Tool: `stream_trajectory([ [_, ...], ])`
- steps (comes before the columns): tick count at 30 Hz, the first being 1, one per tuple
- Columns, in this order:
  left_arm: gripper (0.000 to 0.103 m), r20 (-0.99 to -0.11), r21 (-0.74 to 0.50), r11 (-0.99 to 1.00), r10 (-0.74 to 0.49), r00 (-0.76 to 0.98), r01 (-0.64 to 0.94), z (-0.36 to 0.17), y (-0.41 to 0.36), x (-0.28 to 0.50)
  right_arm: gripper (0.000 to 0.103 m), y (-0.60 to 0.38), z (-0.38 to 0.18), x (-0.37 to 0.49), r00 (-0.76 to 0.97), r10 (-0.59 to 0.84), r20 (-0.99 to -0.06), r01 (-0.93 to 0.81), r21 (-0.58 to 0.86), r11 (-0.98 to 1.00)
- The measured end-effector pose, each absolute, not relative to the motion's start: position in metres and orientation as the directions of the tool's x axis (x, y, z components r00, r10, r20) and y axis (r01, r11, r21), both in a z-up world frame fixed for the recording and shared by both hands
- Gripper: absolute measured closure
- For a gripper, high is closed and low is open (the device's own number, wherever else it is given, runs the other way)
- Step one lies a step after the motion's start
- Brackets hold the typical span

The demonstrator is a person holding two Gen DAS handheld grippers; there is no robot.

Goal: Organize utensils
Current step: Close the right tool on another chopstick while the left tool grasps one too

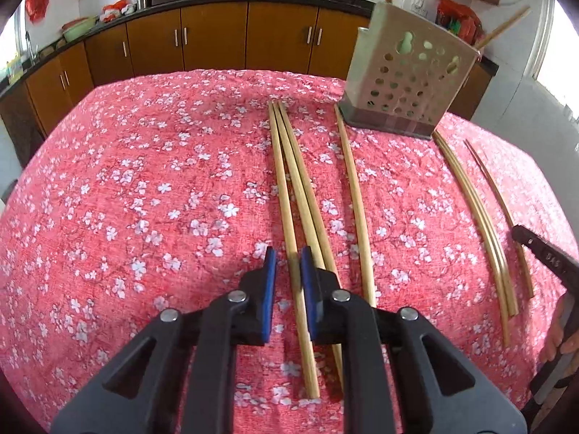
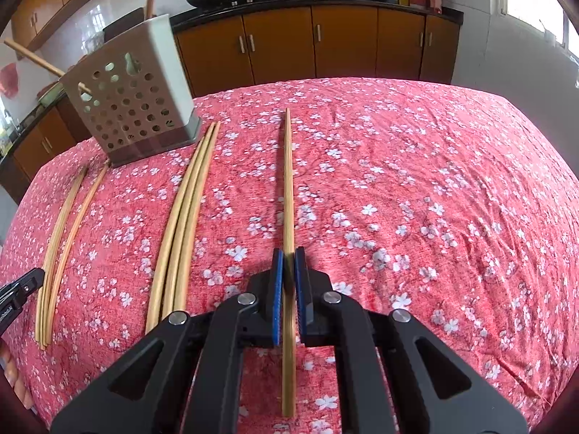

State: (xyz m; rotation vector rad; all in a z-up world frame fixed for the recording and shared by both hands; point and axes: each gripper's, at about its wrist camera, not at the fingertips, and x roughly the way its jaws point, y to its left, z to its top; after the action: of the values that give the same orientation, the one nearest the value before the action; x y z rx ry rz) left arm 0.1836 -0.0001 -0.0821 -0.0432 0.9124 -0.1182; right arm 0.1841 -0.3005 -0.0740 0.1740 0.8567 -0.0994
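Bamboo chopsticks lie on a red flowered tablecloth (image 1: 144, 199). In the left wrist view my left gripper (image 1: 288, 255) straddles the leftmost chopstick (image 1: 282, 188) of a close group of three. The right blue pad touches it and a gap shows at the left pad. The other two run under the right finger. In the right wrist view my right gripper (image 2: 288, 255) is shut on a single chopstick (image 2: 288, 188) that lies lengthways on the cloth. A perforated beige utensil holder (image 1: 405, 83) (image 2: 134, 105) stands at the far side with one chopstick (image 1: 503, 30) leaning out of it.
A lone chopstick (image 1: 356, 199) lies right of my left gripper, and three more (image 2: 184, 217) lie between the two grippers. A person's hand (image 1: 559, 336) shows at the right edge. Brown kitchen cabinets (image 2: 343, 43) and a counter with woks stand behind the table.
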Motion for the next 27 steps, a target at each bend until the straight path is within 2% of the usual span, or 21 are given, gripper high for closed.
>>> stream_trajectory([
  [2,0.088,-0.786,-0.08,0.993,-0.118,0.607,0.089,-0.082,-0.003,0.183,0.095,-0.295,-0.074,0.184,0.653,0.002,-0.758,0.133,0.118,0.984],
  [4,0.094,-0.785,-0.064,0.995,-0.1,0.611,0.08,-0.083,-0.002,0.184,0.095,-0.292,-0.074,0.185,0.654,0.001,-0.756,0.126,0.111,0.986],
  [7,0.095,-0.786,-0.071,0.997,-0.08,0.613,0.038,-0.084,0.01,0.192,0.095,-0.291,-0.074,0.187,0.658,0.002,-0.753,0.116,0.104,0.988],
  [13,0.095,-0.783,-0.098,0.994,-0.044,0.621,-0.053,-0.083,0.051,0.205,0.095,-0.309,-0.077,0.189,0.661,-0.035,-0.75,0.174,0.108,0.979],
  [27,0.093,-0.768,-0.141,0.989,-0.077,0.635,-0.051,-0.084,0.063,0.206,0.095,-0.312,-0.078,0.187,0.662,-0.031,-0.749,0.183,0.121,0.976],
])
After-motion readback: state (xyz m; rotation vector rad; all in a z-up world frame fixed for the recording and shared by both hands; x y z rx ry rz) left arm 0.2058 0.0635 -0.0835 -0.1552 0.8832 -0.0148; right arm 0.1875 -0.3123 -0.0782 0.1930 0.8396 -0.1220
